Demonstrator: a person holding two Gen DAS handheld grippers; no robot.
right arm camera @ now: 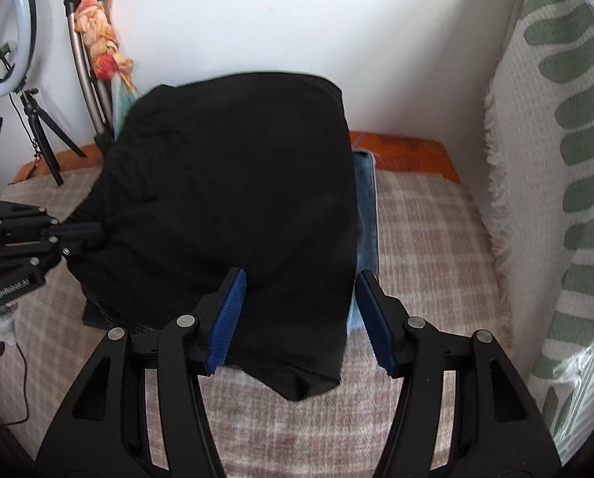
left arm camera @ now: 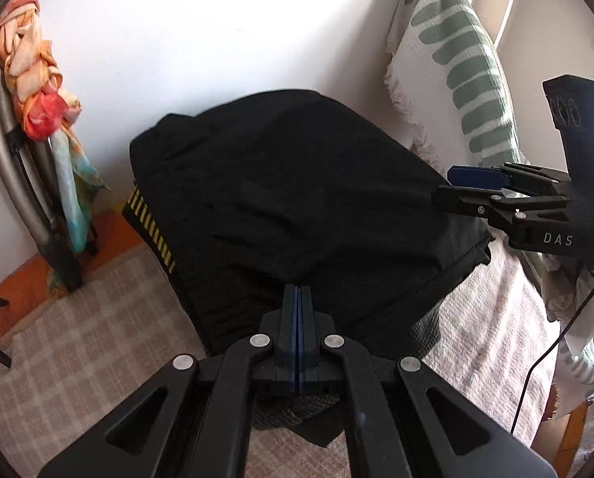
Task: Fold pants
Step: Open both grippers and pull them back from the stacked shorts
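Observation:
Black pants (left arm camera: pixel 289 199) lie folded over in a thick pile on the checked bed cover (left arm camera: pixel 81 342); they also show in the right wrist view (right arm camera: pixel 233 199). My left gripper (left arm camera: pixel 298 294) is shut on the near edge of the black pants. It shows at the left of the right wrist view (right arm camera: pixel 93 233). My right gripper (right arm camera: pixel 301 314) is open, its blue pads either side of the pants' near corner, not touching. It shows at the right of the left wrist view (left arm camera: pixel 448 185), at the pants' right edge.
Blue jeans (right arm camera: pixel 366 215) lie under the black pants. A yellow-striped garment edge (left arm camera: pixel 149 223) sticks out at the left. A green-patterned cushion (right arm camera: pixel 556 183) stands at the right. A chair with a scarf (left arm camera: pixel 38 91) and a ring light on a tripod (right arm camera: pixel 6 55) stand at the left.

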